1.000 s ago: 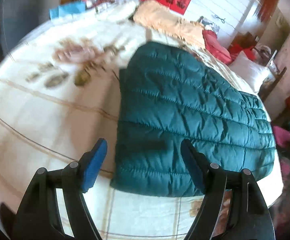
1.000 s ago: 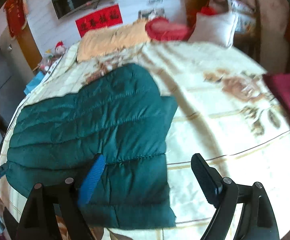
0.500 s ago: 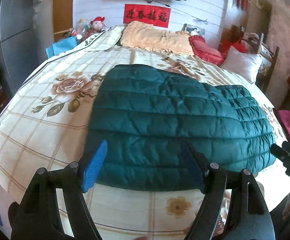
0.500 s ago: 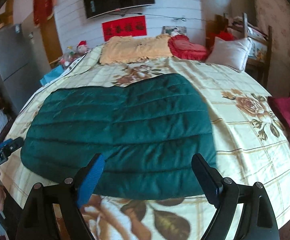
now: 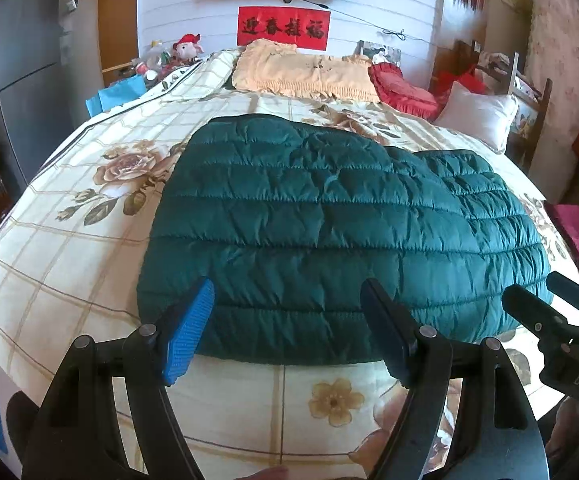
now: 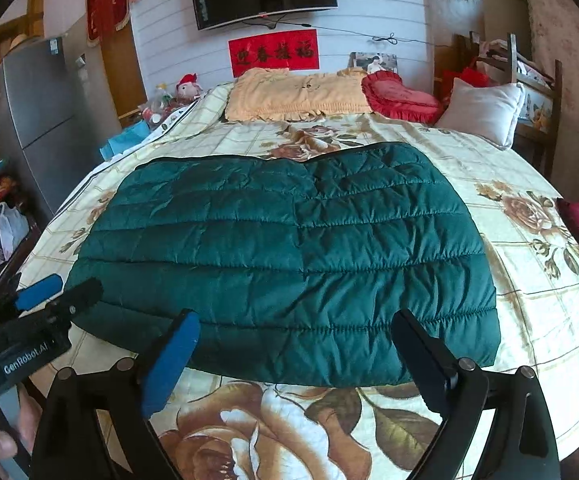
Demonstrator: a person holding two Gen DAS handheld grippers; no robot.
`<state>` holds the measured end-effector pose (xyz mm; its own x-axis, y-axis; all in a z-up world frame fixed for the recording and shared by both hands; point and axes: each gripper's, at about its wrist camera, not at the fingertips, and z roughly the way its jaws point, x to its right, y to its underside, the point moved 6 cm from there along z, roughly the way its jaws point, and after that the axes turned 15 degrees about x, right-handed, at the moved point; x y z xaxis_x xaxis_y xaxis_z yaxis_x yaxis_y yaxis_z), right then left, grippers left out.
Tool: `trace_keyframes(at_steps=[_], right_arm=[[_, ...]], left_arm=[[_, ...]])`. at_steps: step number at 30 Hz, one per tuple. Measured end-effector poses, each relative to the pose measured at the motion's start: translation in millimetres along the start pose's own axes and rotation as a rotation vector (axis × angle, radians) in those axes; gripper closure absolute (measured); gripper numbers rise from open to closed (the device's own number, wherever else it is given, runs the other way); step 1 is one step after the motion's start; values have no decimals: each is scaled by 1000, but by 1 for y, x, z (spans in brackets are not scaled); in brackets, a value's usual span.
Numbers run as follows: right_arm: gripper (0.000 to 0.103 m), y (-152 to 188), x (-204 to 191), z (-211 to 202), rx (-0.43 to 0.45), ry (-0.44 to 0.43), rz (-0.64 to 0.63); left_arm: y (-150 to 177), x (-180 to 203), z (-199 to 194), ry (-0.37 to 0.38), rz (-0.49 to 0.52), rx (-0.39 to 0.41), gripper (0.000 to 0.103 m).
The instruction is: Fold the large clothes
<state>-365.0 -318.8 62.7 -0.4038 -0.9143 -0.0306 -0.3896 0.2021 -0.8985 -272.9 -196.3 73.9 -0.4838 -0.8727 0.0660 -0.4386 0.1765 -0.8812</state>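
On the bed (image 5: pixel 61 264) lies a green jacket (image 5: pixel 329 232), flat. Left gripper (image 5: pixel 285 328) spread, empty, above its near hem. Right gripper (image 6: pixel 297 352) opening, nothing between its jaws.

The jacket (image 5: pixel 329 236) is quilted cloth with a soft sheen, puffy and stitched in rows. Under it, the bedspread (image 5: pixel 69 264) is matt printed cloth. Behind the jacket, the yellow pillow (image 5: pixel 305 72) is matt cloth with a frilled edge. The left gripper (image 5: pixel 287 330) is matt black plastic; its blue pad (image 5: pixel 187 334) is ribbed. The fridge (image 6: pixel 45 120) left of the bed looks like smooth brushed metal.
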Motion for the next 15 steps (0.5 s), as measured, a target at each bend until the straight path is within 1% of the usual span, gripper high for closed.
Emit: trace_keyframes(at_steps=[15], right_arm=[[5, 0, 1, 3, 5, 8, 16]], left_arm=[[2, 4, 2, 3, 12, -1, 27]])
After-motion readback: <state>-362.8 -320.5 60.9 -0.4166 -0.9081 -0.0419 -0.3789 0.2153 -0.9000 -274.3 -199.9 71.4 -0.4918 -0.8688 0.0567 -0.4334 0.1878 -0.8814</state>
